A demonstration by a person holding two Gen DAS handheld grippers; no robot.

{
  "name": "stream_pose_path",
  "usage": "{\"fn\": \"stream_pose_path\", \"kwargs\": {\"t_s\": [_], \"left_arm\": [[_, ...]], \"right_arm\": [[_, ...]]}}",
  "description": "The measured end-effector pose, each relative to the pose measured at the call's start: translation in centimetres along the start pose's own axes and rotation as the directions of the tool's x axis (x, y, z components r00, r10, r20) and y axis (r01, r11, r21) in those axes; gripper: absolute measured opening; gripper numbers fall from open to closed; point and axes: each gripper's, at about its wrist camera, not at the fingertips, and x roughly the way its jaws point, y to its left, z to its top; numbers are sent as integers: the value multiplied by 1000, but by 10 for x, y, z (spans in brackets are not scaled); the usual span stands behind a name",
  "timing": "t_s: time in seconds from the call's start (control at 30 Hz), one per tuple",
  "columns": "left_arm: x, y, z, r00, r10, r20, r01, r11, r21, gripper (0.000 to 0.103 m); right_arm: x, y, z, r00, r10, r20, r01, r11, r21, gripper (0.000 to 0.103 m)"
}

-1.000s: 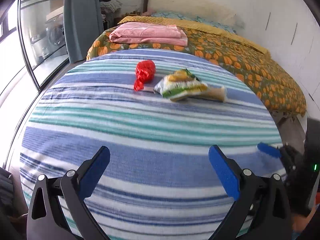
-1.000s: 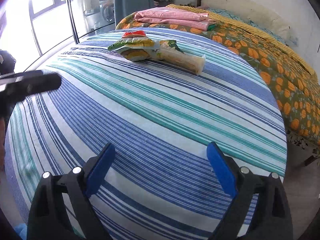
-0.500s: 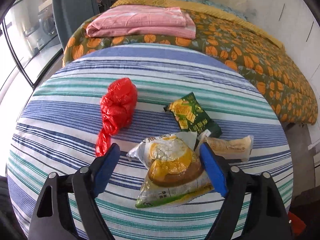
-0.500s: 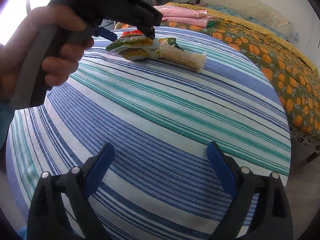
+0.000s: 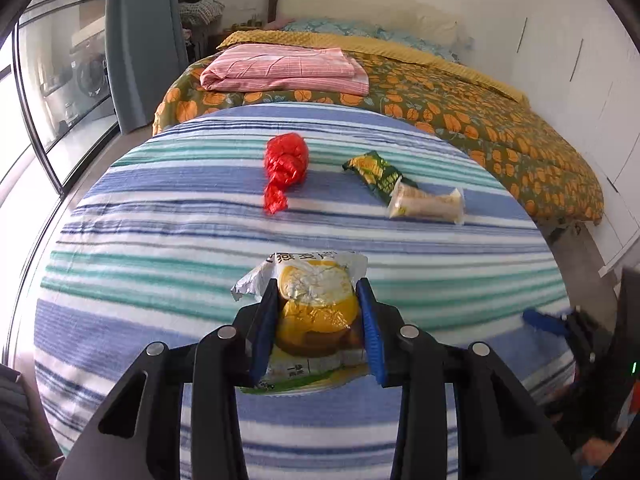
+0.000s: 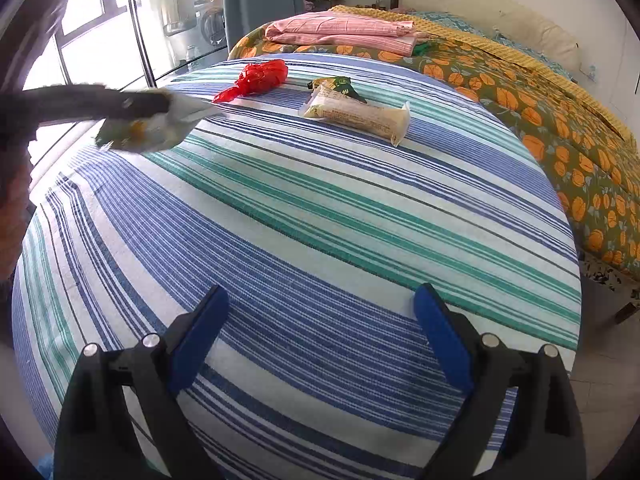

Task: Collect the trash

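My left gripper (image 5: 318, 300) is shut on a yellow and white snack packet (image 5: 316, 304) and holds it above the striped cloth (image 5: 160, 240). It shows blurred in the right wrist view (image 6: 144, 128). A red plastic bag (image 5: 285, 164) (image 6: 256, 78), a green wrapper (image 5: 374, 172) (image 6: 340, 84) and a clear wrapper with a pale bar (image 5: 426, 204) (image 6: 360, 114) lie on the cloth farther away. My right gripper (image 6: 320, 320) is open and empty, low over the near part of the cloth.
A bed with an orange-patterned cover (image 5: 480, 120) stands behind and to the right, with a folded pink blanket (image 5: 280, 70) on it. A glass door (image 5: 52, 80) and a grey curtain (image 5: 144, 40) are on the left.
My left gripper has closed on the yellow snack packet and pulled it back from the other trash, lifting it off the cloth. The right gripper has barely moved.
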Motion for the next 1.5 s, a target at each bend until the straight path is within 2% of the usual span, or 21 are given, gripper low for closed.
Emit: {"fn": "stream_pose_path", "kwargs": {"t_s": [0.1, 0.17, 0.23, 0.3, 0.4, 0.53, 0.67, 0.77, 0.8, 0.9, 1.03, 1.13, 1.23, 1.27, 1.33, 1.37, 1.4, 1.47, 1.5], "left_arm": [[-9, 8, -33, 1000, 14, -12, -14, 1000, 13, 43], [-14, 13, -45, 1000, 9, -2, -9, 1000, -8, 56], [-12, 15, -47, 1000, 7, -8, -7, 1000, -23, 81], [-7, 13, -46, 999, 33, -1, -33, 999, -32, 92], [6, 7, -42, 998, 59, -21, -59, 998, -12, 95], [30, 0, -41, 987, 138, -87, -134, 990, 47, 97], [32, 9, -41, 989, 114, -96, -114, 993, 5, 99], [32, 9, -42, 989, 114, -94, -114, 993, 13, 99], [32, 10, -42, 989, 114, -94, -113, 993, 13, 99], [31, 10, -42, 989, 113, -94, -112, 994, 11, 99], [32, 10, -42, 989, 112, -94, -111, 994, 11, 99], [32, 10, -42, 989, 112, -94, -111, 994, 11, 99], [32, 11, -42, 989, 112, -94, -111, 994, 10, 99], [32, 10, -42, 989, 112, -94, -111, 994, 10, 99], [32, 10, -42, 989, 112, -93, -111, 994, 11, 99], [32, 10, -42, 989, 112, -93, -111, 994, 11, 99], [32, 10, -42, 989, 112, -93, -111, 994, 10, 99], [32, 11, -42, 989, 112, -93, -111, 994, 10, 99], [32, 10, -42, 989, 112, -93, -112, 994, 10, 99]], "right_arm": [[0, 0, 0, 1000, 0, 0, 0, 1000, 0, 91], [0, 0, 0, 1000, -1, 0, 1, 1000, 0, 91], [0, 0, 0, 1000, -2, 0, 2, 1000, 1, 91], [0, 0, 0, 1000, -4, 0, 4, 1000, 1, 91], [0, 0, 1, 1000, -4, 0, 4, 1000, 1, 91], [0, 0, 0, 1000, -3, -1, 3, 1000, 2, 91], [-2, -4, -1, 1000, 15, -6, -15, 1000, 13, 94], [-1, -14, 5, 996, 92, -17, -92, 996, 7, 93], [0, -22, 13, 993, 114, -6, -114, 993, 16, 93], [5, -52, 48, 995, 86, 48, -88, 995, 38, 93], [33, -91, 98, 986, 161, 40, -165, 977, 135, 93], [54, -102, 123, 981, 190, 40, -194, 966, 170, 93], [71, -101, 131, 975, 219, 20, -219, 955, 203, 91], [77, -99, 131, 967, 254, 7, -249, 944, 218, 90], [86, -92, 130, 937, 349, -21, -334, 910, 244, 86], [83, -84, 127, 912, 410, -18, -395, 888, 234, 85], [79, -77, 124, 869, 493, -33, -473, 850, 233, 85], [68, -60, 116, 758, 646, -85, -619, 755, 215, 85], [56, -50, 112, 729, 674, -116, -655, 737, 169, 85]]}}
